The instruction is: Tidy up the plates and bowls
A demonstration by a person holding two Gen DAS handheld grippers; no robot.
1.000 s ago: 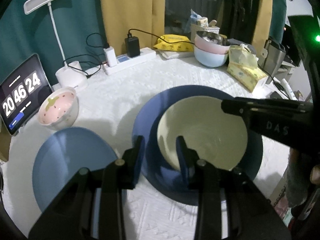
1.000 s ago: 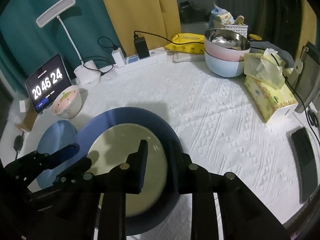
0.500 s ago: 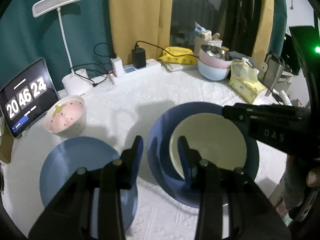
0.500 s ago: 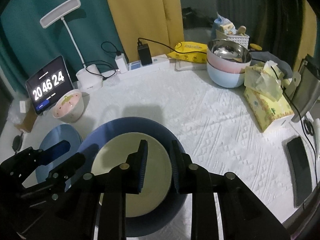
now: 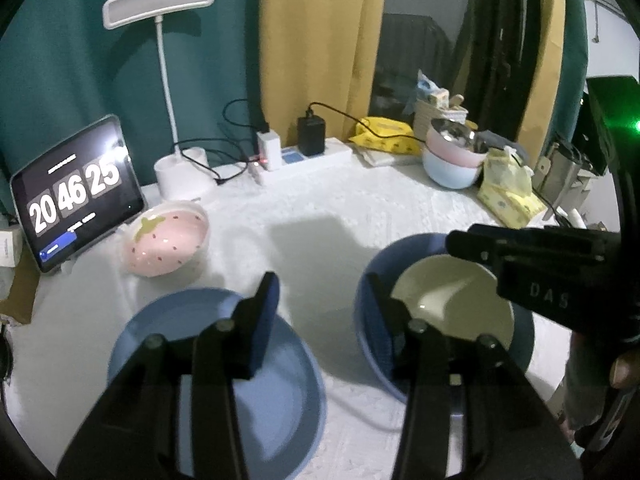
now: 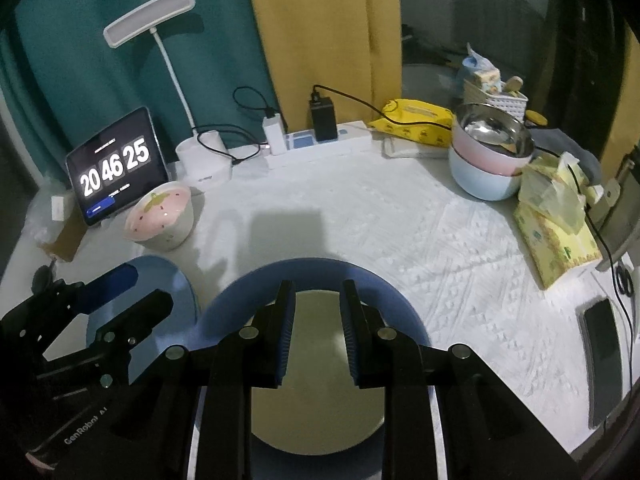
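A cream plate point(image 6: 316, 400) lies inside a dark blue plate point(image 6: 320, 276) near the table's front. My right gripper point(image 6: 319, 322) hovers above them, its jaws a narrow gap apart with nothing between them. It shows in the left wrist view as a black bar point(image 5: 464, 242) over the cream plate point(image 5: 452, 304). My left gripper point(image 5: 322, 312) is opening and empty. It hangs over the gap between the dark blue plate point(image 5: 362, 320) and a light blue plate point(image 5: 216, 360). A pink strawberry bowl point(image 5: 166, 240) stands behind.
Stacked pink and pale blue bowls point(image 6: 488, 160) with a steel bowl on top stand at the back right. A yellow tissue pack point(image 6: 556, 232) and a phone point(image 6: 604, 356) lie at the right. A tablet clock point(image 6: 116, 168), a lamp point(image 6: 204, 156) and a power strip point(image 6: 320, 144) line the back.
Both grippers have drawn back and up from the stacked plates. The left gripper's jaws have widened and shifted left, off the dark blue plate's rim towards the light blue plate.
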